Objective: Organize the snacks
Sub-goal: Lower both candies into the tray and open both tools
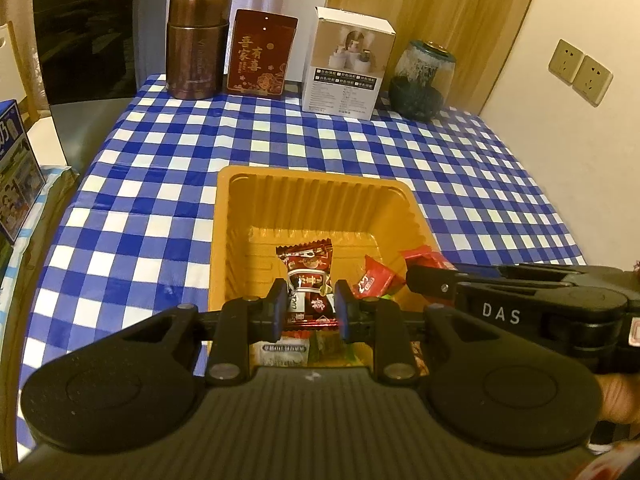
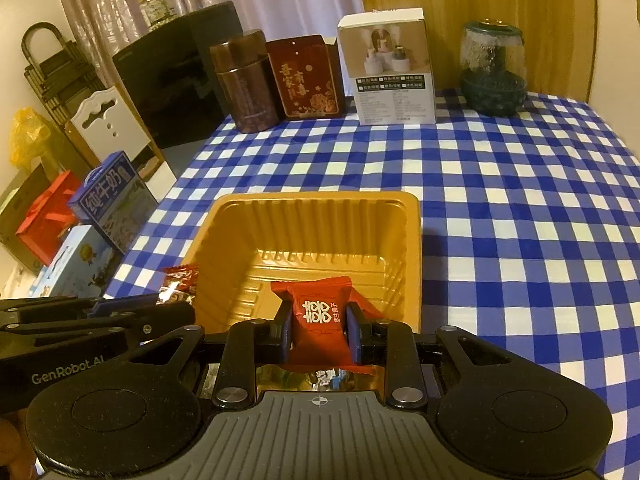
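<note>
A yellow plastic tray (image 1: 312, 178) (image 2: 320, 200) sits on the blue checked tablecloth, just ahead of both grippers. My left gripper (image 1: 311, 308) is shut on a dark red wrapped candy (image 1: 310, 276), held over the tray's near part. Under it lie a red candy (image 1: 374, 280) and a white-green packet (image 1: 282, 350). My right gripper (image 2: 318, 332) is shut on a bright red candy (image 2: 318, 316) above the tray's near edge. In the right wrist view the left gripper (image 2: 160, 300) comes in from the left with its dark red candy (image 2: 180, 280). The left wrist view shows the right gripper (image 1: 420, 276) side-on.
Along the table's far edge stand a brown canister (image 1: 198, 46), a red tin (image 1: 262, 54), a white carton (image 1: 346, 60) and a glass jar (image 1: 424, 80). Blue and red boxes (image 2: 114, 200) sit off the table's left side. A wall with sockets (image 1: 580, 72) lies to the right.
</note>
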